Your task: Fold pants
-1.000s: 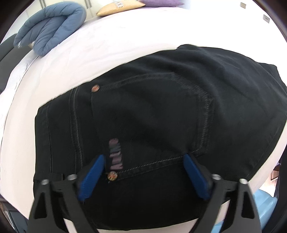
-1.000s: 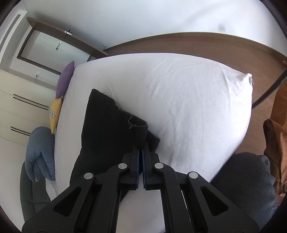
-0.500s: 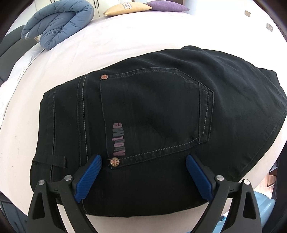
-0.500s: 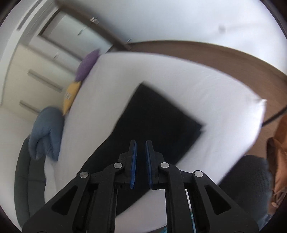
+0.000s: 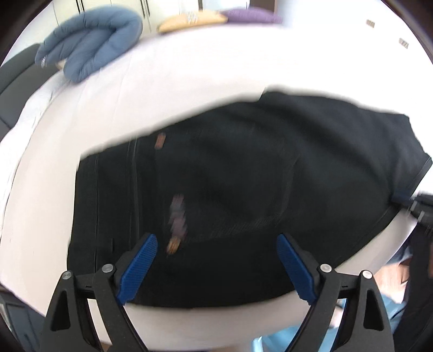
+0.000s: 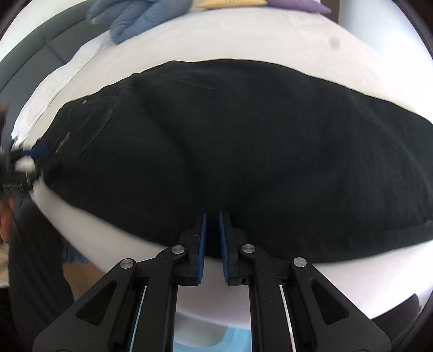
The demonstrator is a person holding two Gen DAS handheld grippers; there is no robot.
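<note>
The black pants (image 5: 243, 176) lie folded flat on the white bed (image 5: 189, 81), back pocket up, and also fill the right wrist view (image 6: 243, 149). My left gripper (image 5: 216, 254) is wide open above the waist end near the front edge, holding nothing. My right gripper (image 6: 212, 235) has its jaws a narrow gap apart over the near edge of the pants, with nothing between them. The right gripper shows at the right edge of the left wrist view (image 5: 416, 203). The left gripper shows at the left edge of the right wrist view (image 6: 24, 162).
A blue padded jacket (image 5: 89, 46) lies at the far left of the bed. A yellow cushion (image 5: 189, 19) and a purple cushion (image 5: 249, 16) lie at the far edge. A dark headboard (image 6: 35, 54) runs along the left. The bed's near edge is just below both grippers.
My right gripper let go of the pants' corner, opened slightly and swung round low over the pants' near edge. My left gripper pulled back a little, still open.
</note>
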